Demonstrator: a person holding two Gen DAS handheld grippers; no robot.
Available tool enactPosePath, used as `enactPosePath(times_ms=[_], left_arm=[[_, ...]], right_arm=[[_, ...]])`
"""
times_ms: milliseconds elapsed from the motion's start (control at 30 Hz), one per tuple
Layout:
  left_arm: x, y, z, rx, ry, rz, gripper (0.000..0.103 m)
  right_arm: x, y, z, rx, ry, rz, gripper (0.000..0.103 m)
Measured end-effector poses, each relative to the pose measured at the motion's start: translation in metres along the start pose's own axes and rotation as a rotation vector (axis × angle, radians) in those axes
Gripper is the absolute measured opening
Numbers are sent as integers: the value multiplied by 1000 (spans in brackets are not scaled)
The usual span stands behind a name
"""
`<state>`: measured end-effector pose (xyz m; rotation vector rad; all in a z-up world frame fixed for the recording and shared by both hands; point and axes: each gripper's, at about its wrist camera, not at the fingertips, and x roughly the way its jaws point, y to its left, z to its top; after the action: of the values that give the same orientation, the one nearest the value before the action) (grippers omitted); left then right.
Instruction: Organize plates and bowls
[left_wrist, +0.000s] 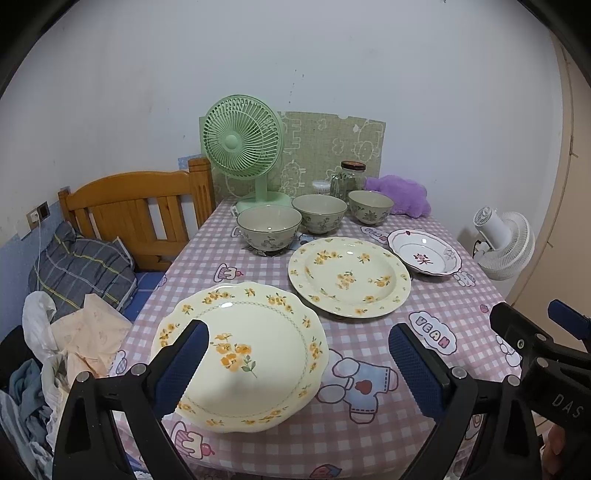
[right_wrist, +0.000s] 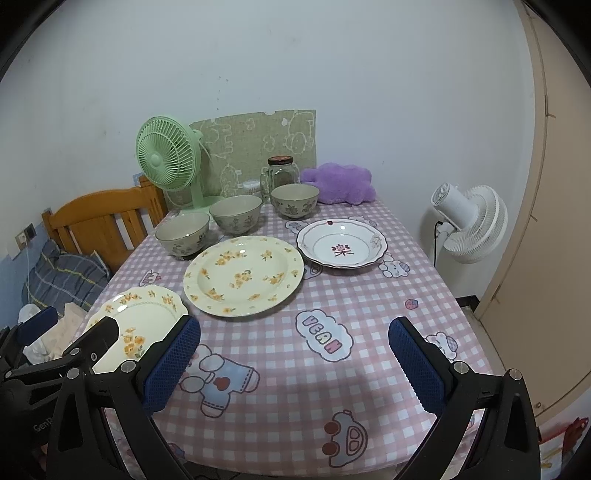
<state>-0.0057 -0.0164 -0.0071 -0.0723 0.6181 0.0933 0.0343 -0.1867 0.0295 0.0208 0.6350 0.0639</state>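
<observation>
A table (right_wrist: 388, 295) under a pink checked cloth printed with cartoon figures carries everything, its far edge against a pale wall. Largest on it is the round cream plate with yellow flowers (right_wrist: 243, 277), lying flat near the middle. Close to the near left corner sits the scalloped cream plate with yellow flowers (left_wrist: 251, 354), also flat, apart from the round one. Toward the right edge, just beside the round plate, rests the white dish with a red motif (right_wrist: 341, 243). Behind the plates three grey-green floral bowls stand upright in a slanting row: the left bowl (left_wrist: 269, 227), the middle bowl (left_wrist: 319, 213) and the right bowl (left_wrist: 370, 206), none stacked. Along the far edge stand a green desk fan (left_wrist: 242, 144), a purple plush cushion (right_wrist: 338, 184) and a lidded glass jar (right_wrist: 282, 173). The left gripper (left_wrist: 297, 365) hovers above the near left corner with its blue-padded fingers spread wide, holding nothing, one pad over the scalloped plate. The right gripper (right_wrist: 293, 363) hangs above the near edge, fingers likewise spread and empty.
</observation>
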Motion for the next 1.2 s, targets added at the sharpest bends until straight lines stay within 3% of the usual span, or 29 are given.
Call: enactPosePath(times_ms=[1200], left_arm=[[-4,-8,-4,3,-8,1,99]], right_arm=[[2,-8,-4,0,7,-8,103]])
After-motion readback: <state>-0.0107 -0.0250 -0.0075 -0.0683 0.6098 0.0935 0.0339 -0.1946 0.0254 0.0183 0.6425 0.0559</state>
